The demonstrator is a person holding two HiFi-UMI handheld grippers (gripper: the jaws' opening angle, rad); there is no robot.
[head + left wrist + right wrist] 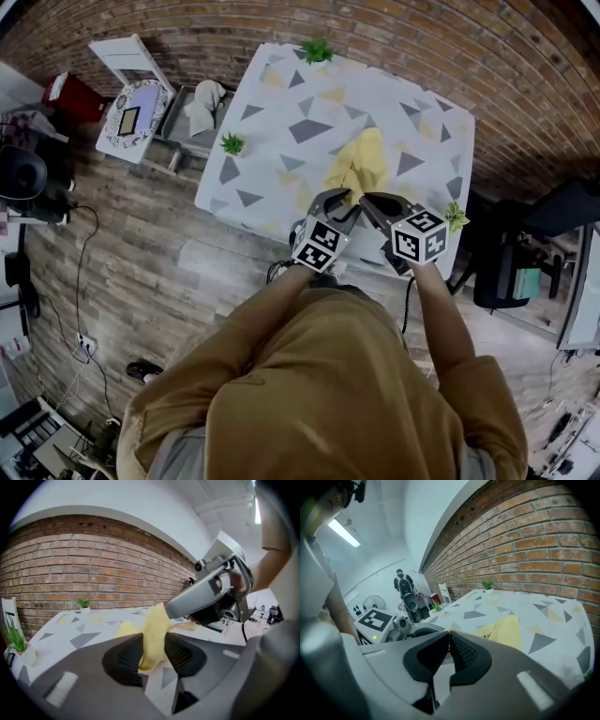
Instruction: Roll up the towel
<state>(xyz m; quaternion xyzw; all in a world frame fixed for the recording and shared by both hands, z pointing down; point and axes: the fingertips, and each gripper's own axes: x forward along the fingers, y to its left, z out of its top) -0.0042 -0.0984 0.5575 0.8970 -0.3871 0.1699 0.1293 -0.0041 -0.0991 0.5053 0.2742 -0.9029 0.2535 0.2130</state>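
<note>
Towel (361, 161), yellow, lies crumpled on the patterned table (272, 112), near end lifted by my 2 grippers: left gripper (152, 648) clamps a thick fold, right gripper (449, 638), jaws together, pinches a thin edge. That slim pinch could slip, spoiling the roll.

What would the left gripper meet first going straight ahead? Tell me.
The towel, which the left gripper grips between its jaws. Beyond that, probably the table, though depth is unclear. The right gripper crosses just right of that line.
</note>
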